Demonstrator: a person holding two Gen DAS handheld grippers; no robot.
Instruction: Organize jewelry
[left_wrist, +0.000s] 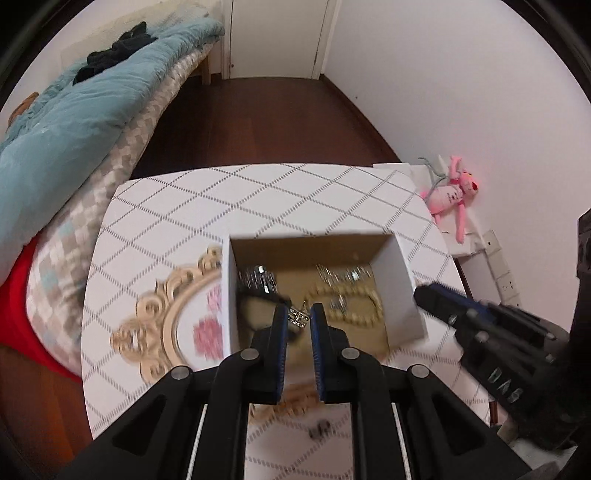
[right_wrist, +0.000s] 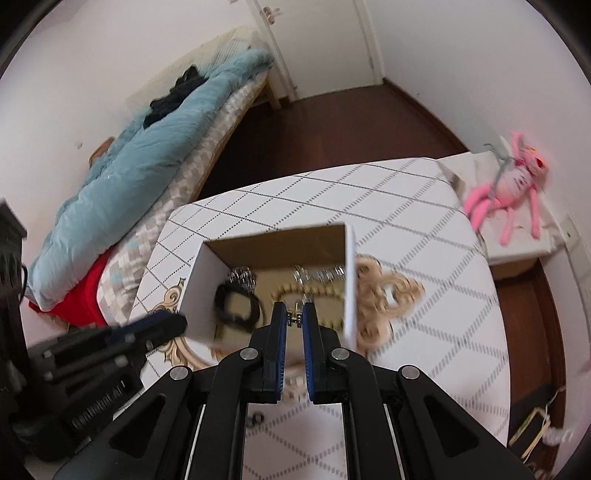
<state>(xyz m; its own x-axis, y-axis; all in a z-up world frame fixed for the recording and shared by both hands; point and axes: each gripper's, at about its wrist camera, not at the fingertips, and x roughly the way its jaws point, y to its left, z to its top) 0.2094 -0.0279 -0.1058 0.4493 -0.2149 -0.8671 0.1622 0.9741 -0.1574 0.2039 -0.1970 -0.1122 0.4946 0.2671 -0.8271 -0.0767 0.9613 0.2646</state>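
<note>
- Left claw (left_wrist: 299, 319) pinches a small sparkly earring (left_wrist: 300, 316) over the open box (left_wrist: 402, 291).
- Right claw (right_wrist: 294, 319) likewise nips a small metal piece (right_wrist: 294, 319); detail blurred.
- Box holds bead necklace (left_wrist: 354, 308), black band (right_wrist: 236, 306); its near wall is hidden by the fingers.
- Surface (left_wrist: 258, 199) edges cut off.

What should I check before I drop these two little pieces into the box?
1. Left hand-held gripper clamped on the sparkly piece: ok.
2. Right hand-held gripper clamped on the silver piece: ok.
3. Box open on top: ok.
4. Fingertips inside the box's walls: cannot tell; each view shows the other gripper beside a wall.
5. Bare cardboard left beside the bead necklace and black band: ok.
6. Sharp view: not ok, blurred.
</note>
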